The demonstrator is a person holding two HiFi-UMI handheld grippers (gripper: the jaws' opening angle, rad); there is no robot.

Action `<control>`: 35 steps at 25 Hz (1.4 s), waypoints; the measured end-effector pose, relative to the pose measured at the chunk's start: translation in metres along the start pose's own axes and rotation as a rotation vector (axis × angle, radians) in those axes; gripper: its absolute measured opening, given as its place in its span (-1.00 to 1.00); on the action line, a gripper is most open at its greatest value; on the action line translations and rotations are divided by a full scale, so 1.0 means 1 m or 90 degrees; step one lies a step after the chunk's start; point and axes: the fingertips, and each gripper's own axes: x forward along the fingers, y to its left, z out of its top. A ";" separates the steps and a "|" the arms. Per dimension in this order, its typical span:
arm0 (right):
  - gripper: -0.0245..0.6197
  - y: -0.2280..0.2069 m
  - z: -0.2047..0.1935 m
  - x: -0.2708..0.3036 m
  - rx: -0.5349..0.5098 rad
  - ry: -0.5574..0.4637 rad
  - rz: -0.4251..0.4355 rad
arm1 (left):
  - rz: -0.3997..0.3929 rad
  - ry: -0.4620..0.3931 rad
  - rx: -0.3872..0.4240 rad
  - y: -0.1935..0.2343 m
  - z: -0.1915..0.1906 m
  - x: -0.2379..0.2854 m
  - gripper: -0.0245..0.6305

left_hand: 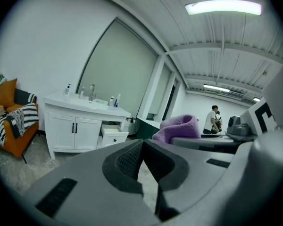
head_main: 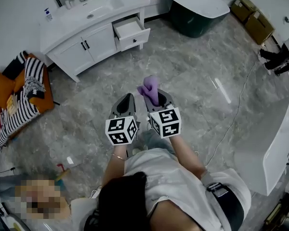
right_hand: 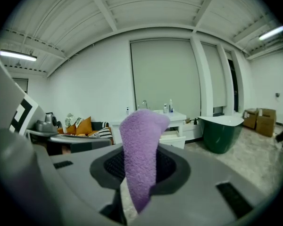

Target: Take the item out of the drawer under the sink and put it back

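Floor [head_main: 183, 81] of grey stone lies bare between the person and the white sink cabinet [head_main: 82, 37]; a green tub [head_main: 197, 11] stands beside the cabinet, a sofa [head_main: 19, 90] sits off to the left and a thin cable [head_main: 236, 114] trails on the right, none of them across the path. Half the job looks done: the drawer [head_main: 131, 32] stands pulled out, and the purple cloth [head_main: 151, 88] is well away from it, pinched upright between the right gripper's [head_main: 156, 100] fingers [right_hand: 172, 166]. Putting it back, and perhaps shutting the drawer, remains, with the left gripper [head_main: 126, 99] alongside, its fingers [left_hand: 127, 161] pressed together on nothing.
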 end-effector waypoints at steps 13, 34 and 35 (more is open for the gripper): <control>-0.59 -0.081 0.022 0.057 -0.001 0.016 0.019 | 0.014 0.016 -0.005 -0.012 0.021 0.097 -0.92; -0.59 -0.128 0.029 0.090 -0.019 0.027 0.071 | 0.062 0.003 -0.022 -0.020 0.027 0.151 -0.92; -0.59 -0.129 0.029 0.091 -0.020 0.026 0.070 | 0.061 0.003 -0.022 -0.020 0.027 0.153 -0.92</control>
